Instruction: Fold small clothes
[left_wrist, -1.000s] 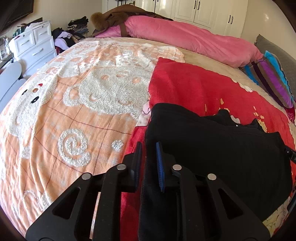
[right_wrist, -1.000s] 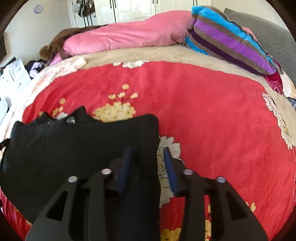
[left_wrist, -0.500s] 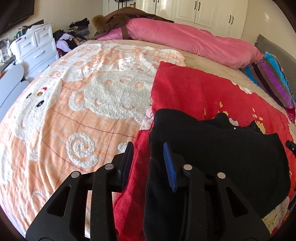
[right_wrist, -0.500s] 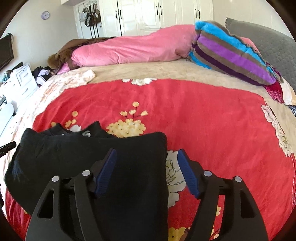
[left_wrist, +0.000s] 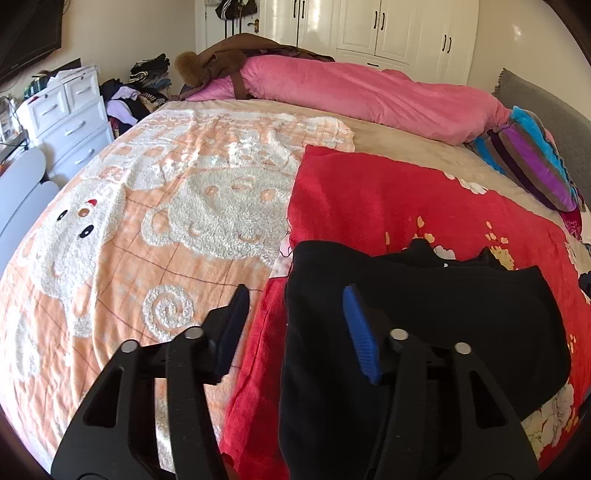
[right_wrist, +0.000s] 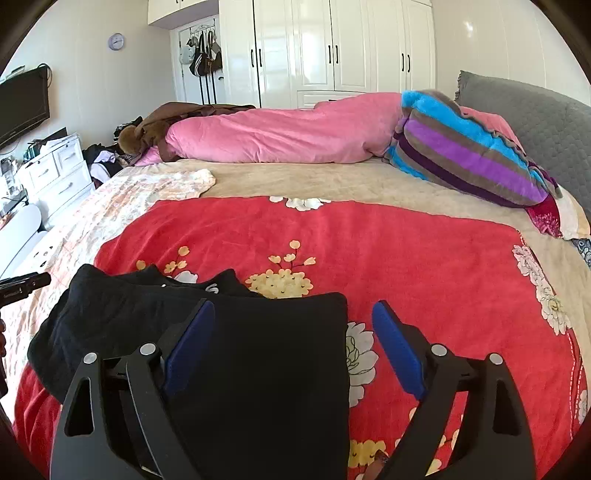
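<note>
**Black garment folded once, both grippers let go**

Bedroom, big bed as work surface. Nearest: the left gripper (left_wrist: 295, 325), whose jaws have just been opening; the garment's left edge lies below, between them, but pads aren't pressing it. Same w/ the right gripper (right_wrist: 293, 339): jaws have just been opening, now stand wide, straddling the garment's right edge w/o contact. Both released, nothing held.

The black garment (left_wrist: 424, 306) lies on the red floral blanket (right_wrist: 369, 243), near the bed's front edge, folded over itself; collar part pokes out at its far side (right_wrist: 207, 284). Left of it, just beside, the orange bear blanket (left_wrist: 147, 221).

Handling, my read: soft, light knit, limp, no stiffness, so it'll sag and slide if lifted by one point. Best to pinch at two corners of the near folded edge, thru both layers, one gripper each, and carry low so the fold doesn't open. Fuzzy blanket probably drags on it a bit.

Farther back: striped pillow (right_wrist: 472, 147), pink duvet roll (right_wrist: 288, 136), brown coat (left_wrist: 243, 48) on top, white drawers (left_wrist: 70, 110) at left, white wardrobe (right_wrist: 332, 48) along back wall.
</note>
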